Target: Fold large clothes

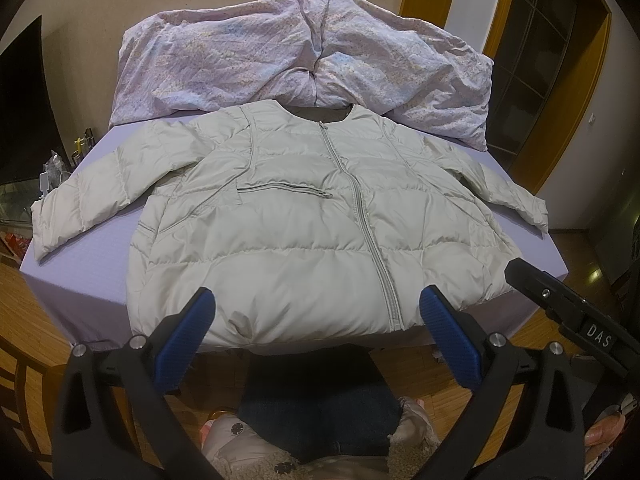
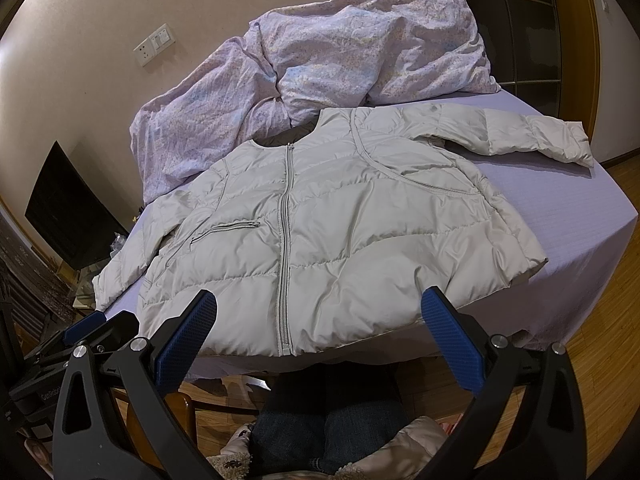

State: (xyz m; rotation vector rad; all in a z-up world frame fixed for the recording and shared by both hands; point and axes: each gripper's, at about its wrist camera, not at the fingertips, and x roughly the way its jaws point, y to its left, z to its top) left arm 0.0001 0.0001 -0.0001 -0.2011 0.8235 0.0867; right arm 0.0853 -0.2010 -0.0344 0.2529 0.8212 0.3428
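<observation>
A pale grey puffer jacket (image 1: pixel 304 216) lies flat and face up on the lavender bed sheet (image 1: pixel 80 280), with its zipper (image 1: pixel 360 216) closed and both sleeves spread out to the sides. Its hem reaches the near edge of the bed, just in front of the person, whose knees show below. Behind the collar, a crumpled floral duvet (image 1: pixel 304 48) is pushed against the wall.

The left gripper (image 1: pixel 316 312) hovers above the hem with its blue pads wide apart and nothing between them. The right gripper (image 2: pixel 320 312) is the same: spread wide, empty, held over the hem a little to the right of the zipper. Neither one touches the cloth.

I judge that the folding is not yet begun; the jacket is only laid out and ready. The next move probably calls for taking a sleeve, for example the right sleeve (image 2: pixel 536 136), at the cuff and bringing it across the chest. The filling is thick and springy, so the pads need to pinch a good bunch of fabric, and the fold may want pressing down to stay.
</observation>
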